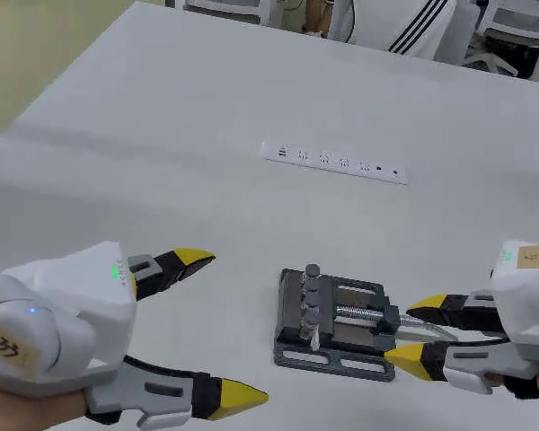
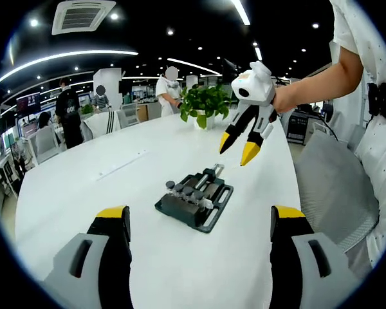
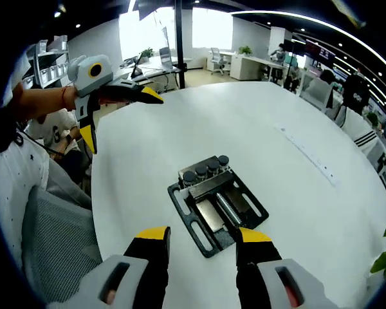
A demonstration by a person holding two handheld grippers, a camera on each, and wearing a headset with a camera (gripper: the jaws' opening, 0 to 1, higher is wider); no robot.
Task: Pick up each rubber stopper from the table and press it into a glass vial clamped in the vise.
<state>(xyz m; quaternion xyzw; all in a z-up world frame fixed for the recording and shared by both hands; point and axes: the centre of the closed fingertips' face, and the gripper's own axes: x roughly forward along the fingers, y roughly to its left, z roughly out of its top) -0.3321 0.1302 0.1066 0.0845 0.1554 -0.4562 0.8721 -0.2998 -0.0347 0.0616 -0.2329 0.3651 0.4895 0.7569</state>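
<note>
A small dark vise point(image 1: 334, 337) sits on the white table point(image 1: 207, 135), with a row of several glass vials point(image 1: 312, 301) clamped in it, each topped by a grey rubber stopper. My left gripper point(image 1: 220, 325) hovers open to the left of the vise, nothing between its yellow tips. My right gripper point(image 1: 415, 331) is open by the vise's screw handle, also holding nothing. In the left gripper view the vise point(image 2: 194, 199) lies ahead and the right gripper point(image 2: 240, 147) hangs above it. In the right gripper view my own gripper point(image 3: 203, 234) faces the vise point(image 3: 215, 203), with the left gripper point(image 3: 119, 119) beyond.
A white power strip point(image 1: 332, 163) lies on the table past the vise. A person in a striped white top point(image 1: 404, 22) sits at the far edge among chairs. A potted plant point(image 2: 206, 103) stands on the table's end. A mesh chair point(image 3: 51, 238) is beside me.
</note>
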